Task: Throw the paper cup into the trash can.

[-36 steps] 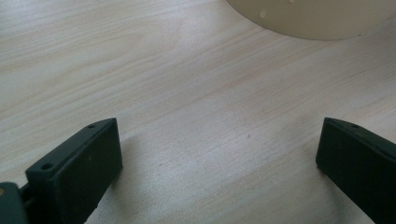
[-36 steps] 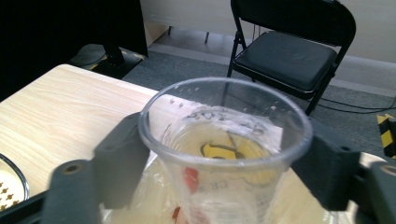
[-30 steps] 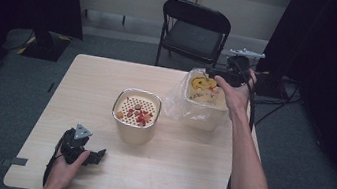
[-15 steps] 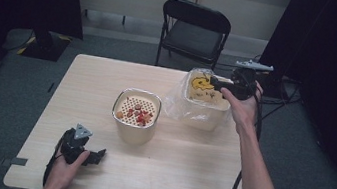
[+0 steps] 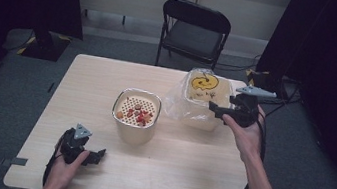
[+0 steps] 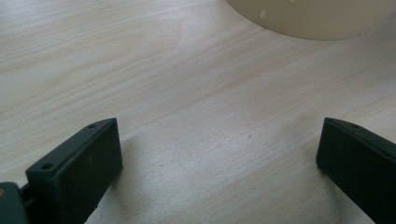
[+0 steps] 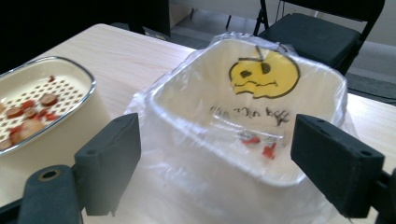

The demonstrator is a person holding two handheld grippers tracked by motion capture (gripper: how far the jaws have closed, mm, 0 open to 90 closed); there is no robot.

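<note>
At centre right of the high view, the right gripper [image 5: 216, 107] hangs wide beside the bag-lined bin [image 5: 204, 100]. The left gripper [image 5: 96, 156], also wide, rests lower left on the table [image 5: 184, 178].

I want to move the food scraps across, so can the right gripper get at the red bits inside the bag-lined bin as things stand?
Probably yes. The right gripper is open and faces the bag-lined bin; the red bits lie on its floor with the top uncovered. It would have to come in over the near rim.

Clear bag [image 7: 187, 116] w/ yellow smiley; cream strainer tub [image 5: 135, 120], red bits; black tongs [image 7: 215, 163].
</note>
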